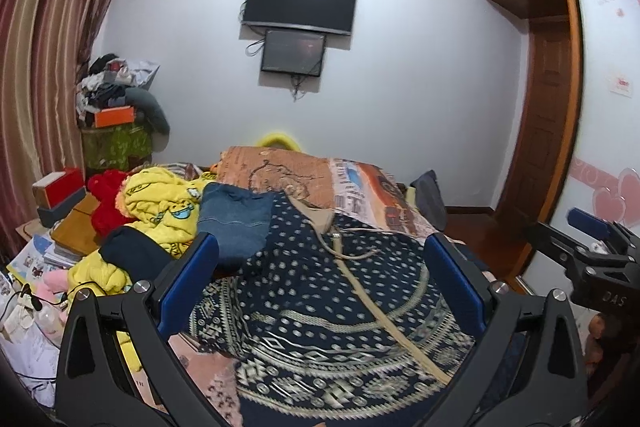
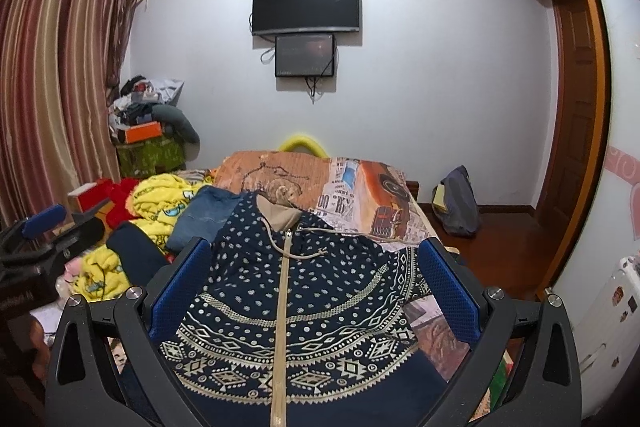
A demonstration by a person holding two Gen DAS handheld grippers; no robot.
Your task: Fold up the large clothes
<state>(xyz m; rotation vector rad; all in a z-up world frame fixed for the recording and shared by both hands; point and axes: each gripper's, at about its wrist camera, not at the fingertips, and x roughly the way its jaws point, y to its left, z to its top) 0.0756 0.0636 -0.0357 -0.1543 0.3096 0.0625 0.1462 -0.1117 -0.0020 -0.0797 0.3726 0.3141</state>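
Observation:
A navy patterned zip hoodie (image 2: pixel 312 303) with a beige hood and zipper lies flat on the bed, front up; it also shows in the left wrist view (image 1: pixel 320 307). My left gripper (image 1: pixel 320 259) is open and empty above the hoodie's left half. My right gripper (image 2: pixel 316 259) is open and empty above the hoodie's chest. The right gripper (image 1: pixel 592 251) shows at the right edge of the left wrist view, and the left gripper (image 2: pixel 44 239) at the left edge of the right wrist view.
Folded jeans (image 2: pixel 208 211), a yellow cartoon garment (image 2: pixel 160 203) and a red one (image 2: pixel 120 191) lie left of the hoodie. A printed folded quilt (image 2: pixel 320 187) sits behind it. A cluttered bedside table (image 1: pixel 60 227) stands left, a wardrobe (image 2: pixel 576 107) right.

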